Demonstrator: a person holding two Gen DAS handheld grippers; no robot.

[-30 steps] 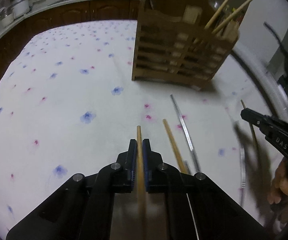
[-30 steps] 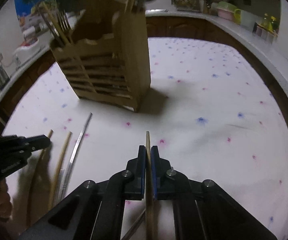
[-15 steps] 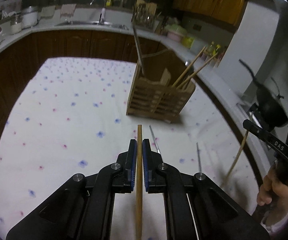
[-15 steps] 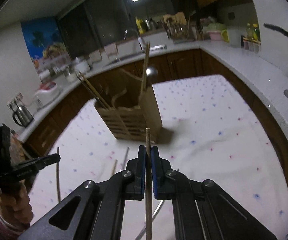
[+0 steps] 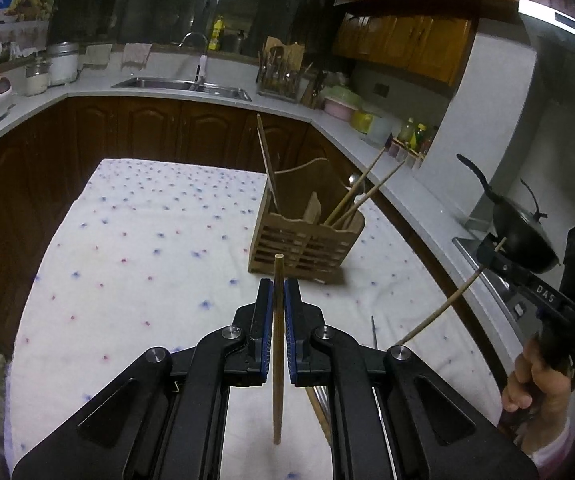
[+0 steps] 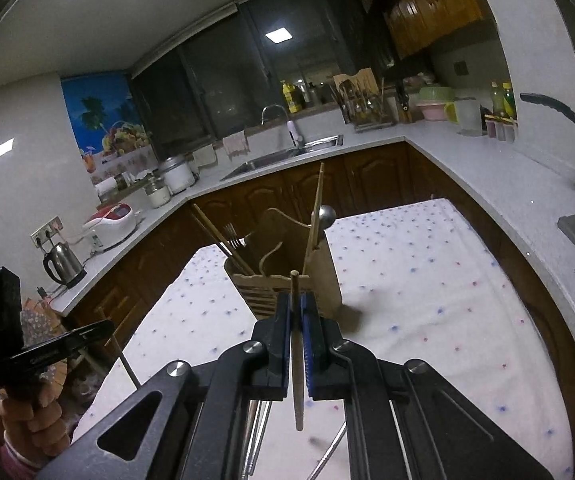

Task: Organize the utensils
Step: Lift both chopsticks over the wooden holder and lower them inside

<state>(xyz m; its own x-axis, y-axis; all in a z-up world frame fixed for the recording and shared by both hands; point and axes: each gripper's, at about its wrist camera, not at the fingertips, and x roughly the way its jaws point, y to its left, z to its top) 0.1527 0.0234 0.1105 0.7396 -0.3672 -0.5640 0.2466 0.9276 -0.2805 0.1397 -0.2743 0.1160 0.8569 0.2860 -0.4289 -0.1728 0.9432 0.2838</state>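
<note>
Left wrist view: your left gripper (image 5: 278,294) and right gripper (image 6: 296,306) each have jaws clamped on a chopstick (image 5: 277,344), raised above the tabletop (image 5: 135,264), so next carry both over the wooden holder (image 5: 307,240) and drop them in.

right claw (image 6: 296,312) clamps wooden chopstick (image 6: 297,360) | wooden utensil holder (image 6: 287,284) ahead | flowered tablecloth (image 6: 427,300)

2 grippers (image 5: 278,294) (image 6: 296,307) — 1 chopstick (image 5: 277,344) (image 6: 298,364) each — 1 wooden holder (image 5: 305,244).
</note>
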